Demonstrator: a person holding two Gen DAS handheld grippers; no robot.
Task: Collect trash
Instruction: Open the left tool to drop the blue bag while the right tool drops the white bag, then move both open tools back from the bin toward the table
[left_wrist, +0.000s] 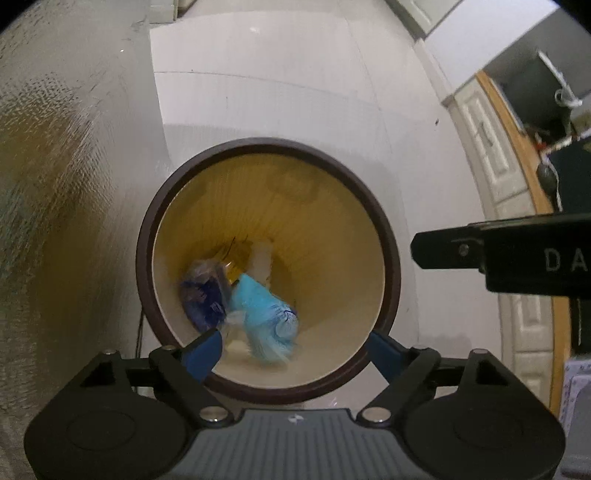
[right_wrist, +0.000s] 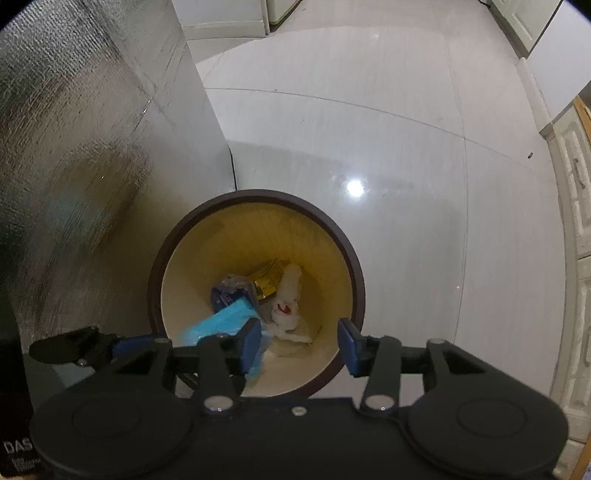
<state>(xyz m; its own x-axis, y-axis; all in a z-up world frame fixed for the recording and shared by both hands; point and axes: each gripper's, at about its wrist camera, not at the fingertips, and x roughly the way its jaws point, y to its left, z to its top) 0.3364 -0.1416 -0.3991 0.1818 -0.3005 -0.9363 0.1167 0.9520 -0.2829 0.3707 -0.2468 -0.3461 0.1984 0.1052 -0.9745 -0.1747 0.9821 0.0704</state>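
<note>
A round bin (left_wrist: 146, 236) (right_wrist: 354, 266) with a dark brown rim and cream inside stands on the white tiled floor. At its bottom lie a dark blue wrapper (left_wrist: 201, 295) (right_wrist: 225, 291), a white crumpled tissue (left_wrist: 262, 258) (right_wrist: 288, 302) and a gold wrapper (right_wrist: 266, 282). A light blue packet (left_wrist: 258, 314) (right_wrist: 218, 325) shows blurred inside the bin. My left gripper (left_wrist: 295, 350) stands open over the near rim, its pads clear of the packet. My right gripper (right_wrist: 301, 345) is open over the bin too, nothing between its fingers. Each gripper's black body edges into the other's view.
A tall textured silver panel (left_wrist: 74, 184) (right_wrist: 92, 147) rises directly left of the bin. White panelled cabinet doors (left_wrist: 491, 155) (right_wrist: 572, 184) and a wooden counter edge (left_wrist: 524, 147) line the right side. Glossy white floor tiles (right_wrist: 369, 147) stretch beyond the bin.
</note>
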